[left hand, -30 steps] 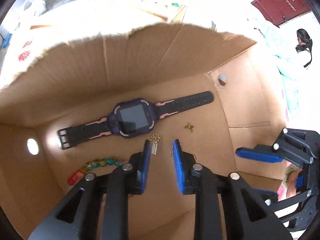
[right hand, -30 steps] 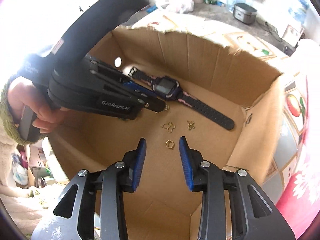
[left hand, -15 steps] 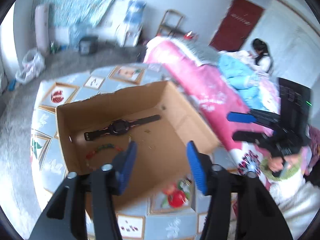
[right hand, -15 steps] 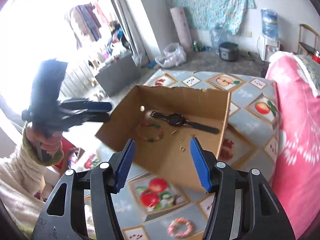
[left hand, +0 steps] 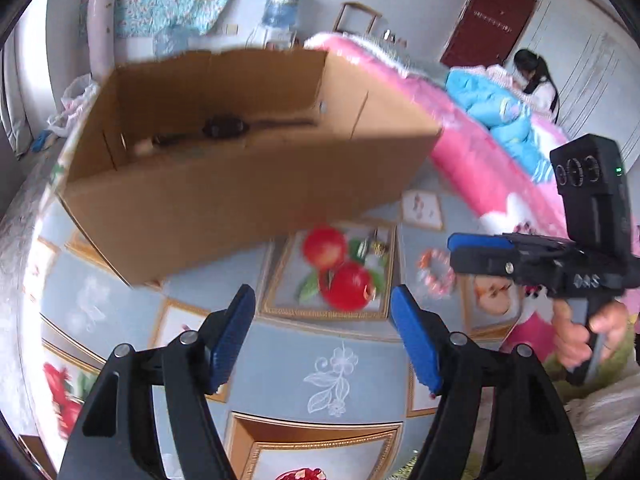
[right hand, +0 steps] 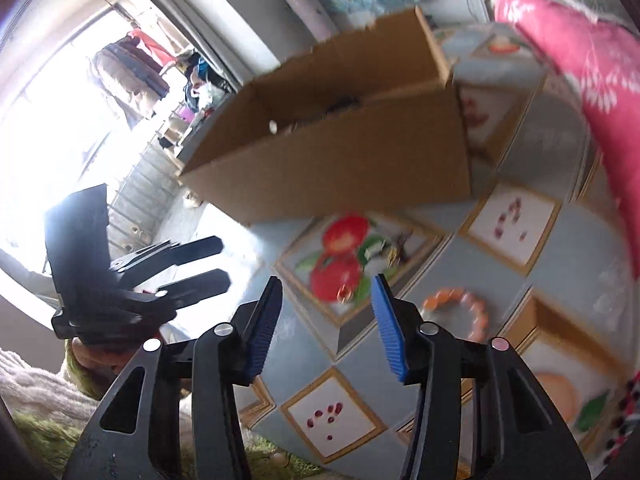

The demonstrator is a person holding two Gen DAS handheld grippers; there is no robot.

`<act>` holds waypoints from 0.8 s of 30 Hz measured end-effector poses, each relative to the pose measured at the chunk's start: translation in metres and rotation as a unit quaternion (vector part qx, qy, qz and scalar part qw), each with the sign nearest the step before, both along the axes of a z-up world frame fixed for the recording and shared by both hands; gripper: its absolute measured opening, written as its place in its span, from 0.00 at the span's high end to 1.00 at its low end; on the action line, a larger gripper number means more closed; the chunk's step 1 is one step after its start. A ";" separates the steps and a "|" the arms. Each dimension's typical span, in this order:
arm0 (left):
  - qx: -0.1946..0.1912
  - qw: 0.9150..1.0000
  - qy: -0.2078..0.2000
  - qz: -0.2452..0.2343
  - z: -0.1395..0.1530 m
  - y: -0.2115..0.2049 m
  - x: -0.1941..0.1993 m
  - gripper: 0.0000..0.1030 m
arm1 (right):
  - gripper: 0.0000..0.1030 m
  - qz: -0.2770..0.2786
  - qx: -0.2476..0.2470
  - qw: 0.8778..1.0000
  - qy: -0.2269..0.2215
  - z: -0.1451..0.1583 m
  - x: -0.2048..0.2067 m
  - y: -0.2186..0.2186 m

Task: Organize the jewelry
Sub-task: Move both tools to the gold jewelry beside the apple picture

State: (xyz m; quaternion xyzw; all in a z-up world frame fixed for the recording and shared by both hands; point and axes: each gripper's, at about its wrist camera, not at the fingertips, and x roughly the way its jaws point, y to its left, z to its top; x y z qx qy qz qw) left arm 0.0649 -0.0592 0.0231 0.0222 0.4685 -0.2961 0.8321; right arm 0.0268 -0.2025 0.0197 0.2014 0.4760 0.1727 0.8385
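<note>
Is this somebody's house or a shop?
Most likely a room in someone's home, probably a bedroom. A pink floral quilt lies on bedding, a water dispenser bottle stands by the wall, and clothes hang by the bright window.

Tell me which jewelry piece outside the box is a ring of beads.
The pink and orange beaded bracelet lying on the patterned cloth, right of the printed apples. The other loose piece, above the apples, is a small gold cluster, too blurred to identify.
</note>
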 end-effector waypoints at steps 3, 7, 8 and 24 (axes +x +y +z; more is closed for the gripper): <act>0.036 0.999 -0.019 -0.013 -0.019 -0.012 -0.005 0.34 | 0.68 0.002 -0.006 1.000 0.026 -0.014 -0.001 0.007; 0.057 0.996 -0.044 -0.049 -0.031 -0.025 -0.008 0.34 | 0.73 -0.009 -0.033 0.998 0.047 -0.026 0.007 0.004; 0.054 0.996 -0.049 -0.060 -0.031 -0.028 -0.010 0.34 | 0.73 -0.013 -0.039 0.998 0.050 -0.026 0.008 0.002; 0.075 0.985 -0.064 -0.138 -0.047 -0.073 -0.001 0.71 | 0.80 -0.041 -0.019 0.999 0.017 -0.021 0.000 -0.017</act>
